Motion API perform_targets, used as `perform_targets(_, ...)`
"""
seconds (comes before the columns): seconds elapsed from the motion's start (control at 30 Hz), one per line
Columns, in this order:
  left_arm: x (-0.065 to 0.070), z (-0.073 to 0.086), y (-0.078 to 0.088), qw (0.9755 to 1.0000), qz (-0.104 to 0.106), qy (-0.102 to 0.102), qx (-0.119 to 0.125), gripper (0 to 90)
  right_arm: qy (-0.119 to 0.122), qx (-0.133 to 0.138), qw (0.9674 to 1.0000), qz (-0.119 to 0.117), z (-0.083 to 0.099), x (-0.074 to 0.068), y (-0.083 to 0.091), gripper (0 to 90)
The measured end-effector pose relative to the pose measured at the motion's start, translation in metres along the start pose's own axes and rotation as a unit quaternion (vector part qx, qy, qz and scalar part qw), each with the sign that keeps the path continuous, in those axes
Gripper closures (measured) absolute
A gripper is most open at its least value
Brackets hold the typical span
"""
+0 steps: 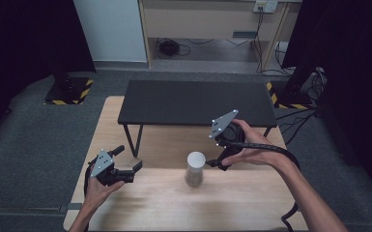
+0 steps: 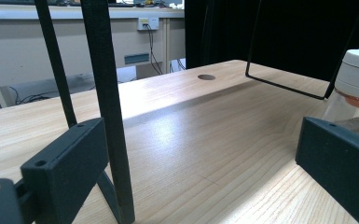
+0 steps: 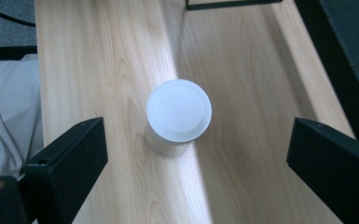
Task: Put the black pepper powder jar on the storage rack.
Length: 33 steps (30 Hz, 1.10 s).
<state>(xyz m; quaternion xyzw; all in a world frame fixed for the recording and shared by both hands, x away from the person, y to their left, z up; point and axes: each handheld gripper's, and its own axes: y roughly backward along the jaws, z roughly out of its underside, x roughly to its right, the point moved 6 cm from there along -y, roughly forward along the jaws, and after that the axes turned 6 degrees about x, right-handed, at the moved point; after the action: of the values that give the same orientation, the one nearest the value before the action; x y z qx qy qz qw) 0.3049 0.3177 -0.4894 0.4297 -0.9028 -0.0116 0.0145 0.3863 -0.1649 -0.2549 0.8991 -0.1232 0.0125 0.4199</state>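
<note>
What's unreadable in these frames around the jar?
- Jar contents: high view is blurred; in the left gripper view the frame edge and the left gripper jaw cut it off.
- Jar base: right gripper view, hidden under its white lid.
- Right gripper jaws: high view, too small.

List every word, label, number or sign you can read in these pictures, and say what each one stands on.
No text can be read anywhere.
Jar: its white lid is blank from above; no label shows on its side.
Left gripper and right gripper: grey plates with holes, no markings.
Wall socket: too small to show any lettering.
Yellow-black hazard stripes on the floor base: a warning pattern, no words.
</note>
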Motion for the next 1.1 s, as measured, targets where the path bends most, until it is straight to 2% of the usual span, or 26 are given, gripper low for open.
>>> perform_targets(0.53,0.000,0.000,0.000,1.0000,0.002,-0.006,-0.004,1.8,-0.014,-0.013,0.9998,-0.002,0.004,-0.002,-0.026,5.5)
perform_targets(1.1,0.000,0.000,0.000,1.0000,0.002,-0.005,-0.002,1.8,0.003,-0.051,0.9987,-0.001,-0.008,-0.008,-0.057,7.3)
